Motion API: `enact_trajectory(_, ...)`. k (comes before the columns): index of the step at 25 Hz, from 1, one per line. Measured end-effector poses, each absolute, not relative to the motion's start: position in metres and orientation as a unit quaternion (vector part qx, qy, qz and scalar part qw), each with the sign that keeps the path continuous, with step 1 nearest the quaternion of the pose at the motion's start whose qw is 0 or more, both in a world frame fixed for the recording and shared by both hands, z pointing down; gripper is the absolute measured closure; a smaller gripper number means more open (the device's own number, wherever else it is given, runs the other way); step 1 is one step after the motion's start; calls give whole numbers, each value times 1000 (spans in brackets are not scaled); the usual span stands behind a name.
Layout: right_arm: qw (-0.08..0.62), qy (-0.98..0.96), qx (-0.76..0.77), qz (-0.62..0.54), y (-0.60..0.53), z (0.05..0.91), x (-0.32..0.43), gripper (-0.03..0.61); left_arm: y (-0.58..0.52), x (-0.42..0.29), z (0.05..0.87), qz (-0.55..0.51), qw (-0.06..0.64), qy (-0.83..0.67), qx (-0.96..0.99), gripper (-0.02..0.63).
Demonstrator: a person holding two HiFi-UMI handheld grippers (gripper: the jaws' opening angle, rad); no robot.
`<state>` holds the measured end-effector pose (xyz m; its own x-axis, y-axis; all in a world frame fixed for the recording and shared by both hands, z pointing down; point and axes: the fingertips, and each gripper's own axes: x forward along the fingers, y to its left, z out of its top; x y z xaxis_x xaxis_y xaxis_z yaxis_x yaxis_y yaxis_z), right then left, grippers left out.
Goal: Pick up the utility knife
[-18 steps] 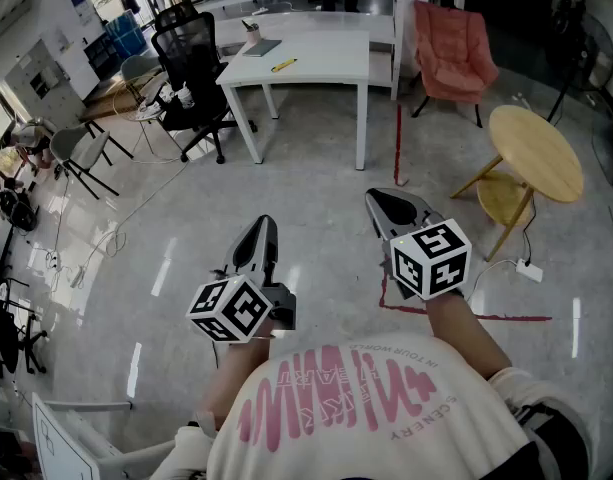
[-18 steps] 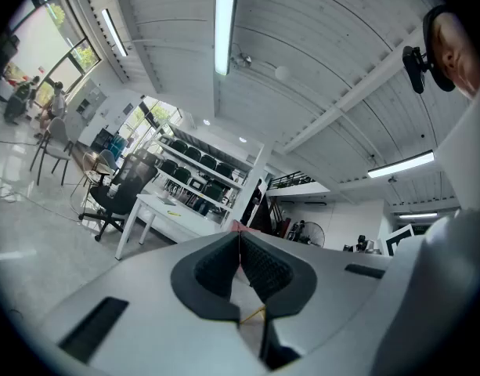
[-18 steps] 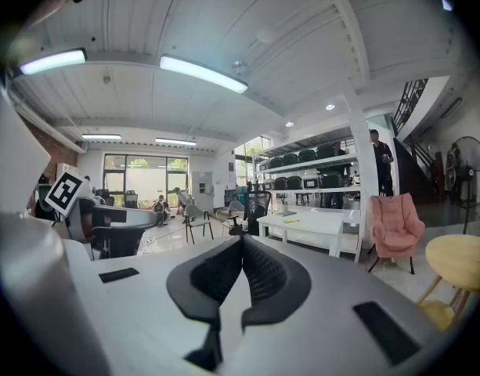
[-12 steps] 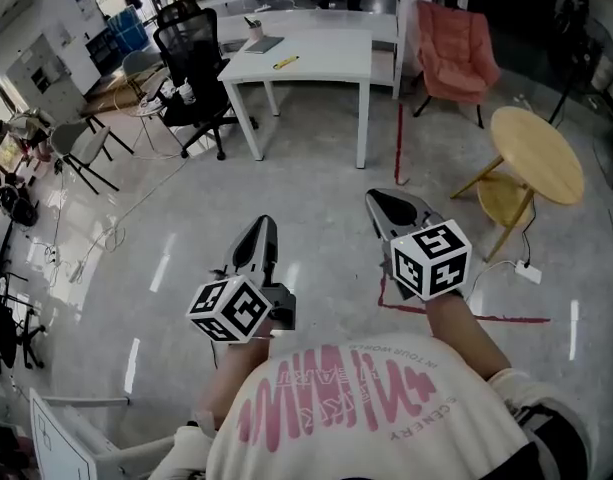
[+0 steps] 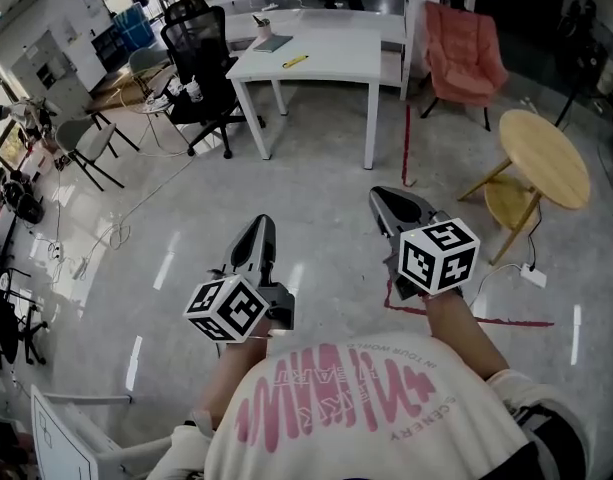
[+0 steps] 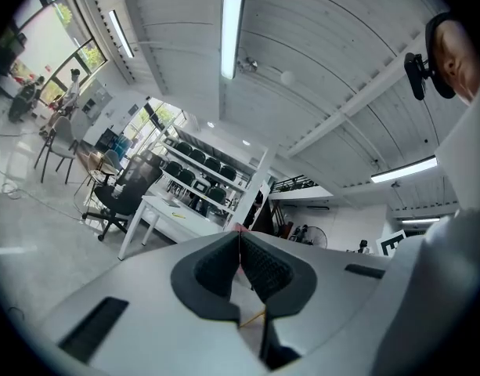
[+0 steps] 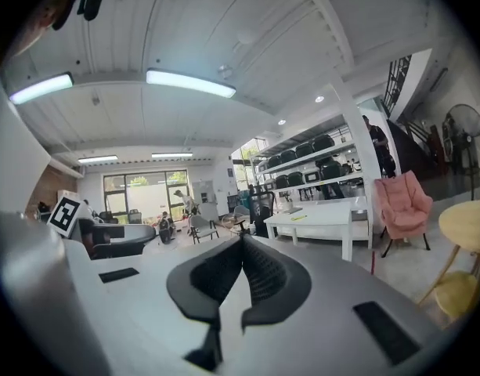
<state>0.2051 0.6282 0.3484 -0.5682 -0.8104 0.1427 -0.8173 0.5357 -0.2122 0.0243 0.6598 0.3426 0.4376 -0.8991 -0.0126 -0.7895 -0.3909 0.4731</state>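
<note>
A yellow utility knife (image 5: pixel 295 61) lies on the white table (image 5: pixel 336 63) far ahead of me, across the floor. It shows as a small yellow streak on that table in the right gripper view (image 7: pixel 300 218). My left gripper (image 5: pixel 260 226) is held level in front of my body, jaws shut with nothing between them (image 6: pixel 240 237). Beside it my right gripper (image 5: pixel 386 200) points towards the table, also shut and empty (image 7: pixel 241 241). Both are well short of the table.
A black office chair (image 5: pixel 201 63) stands at the table's left. A pink armchair (image 5: pixel 464 48) and a round wooden table (image 5: pixel 544 158) are to the right. Red tape (image 5: pixel 406 143) runs along the floor. A notebook (image 5: pixel 274 42) and a cup (image 5: pixel 261 26) share the tabletop.
The table, chairs and round table sit slightly lower and nearer in the head view. Both grippers keep the same pose and stay shut.
</note>
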Motion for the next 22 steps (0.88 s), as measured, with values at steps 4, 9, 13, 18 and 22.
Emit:
enact_trajectory(4,-15,-877,458,142,617,341,184,565,651,-4,331,-150,196,-516,820,589)
enact_trajectory(9,-8,-881,457,126,608,348,151,565,641,-44,342,-201,230,-507,806,589)
enact_trajectory(13,54,-870,478,108,596,377,144,565,626,-65,370,-188,248,-524,793,589)
enact_trajectory(18,21,-856,493,151,555,378,154,565,593,-68,381,-167,249,-520,799,589)
enact_trajectory(22,27,-854,493,164,507,390,148,565,551,-82,392,-169,257,-535,787,589)
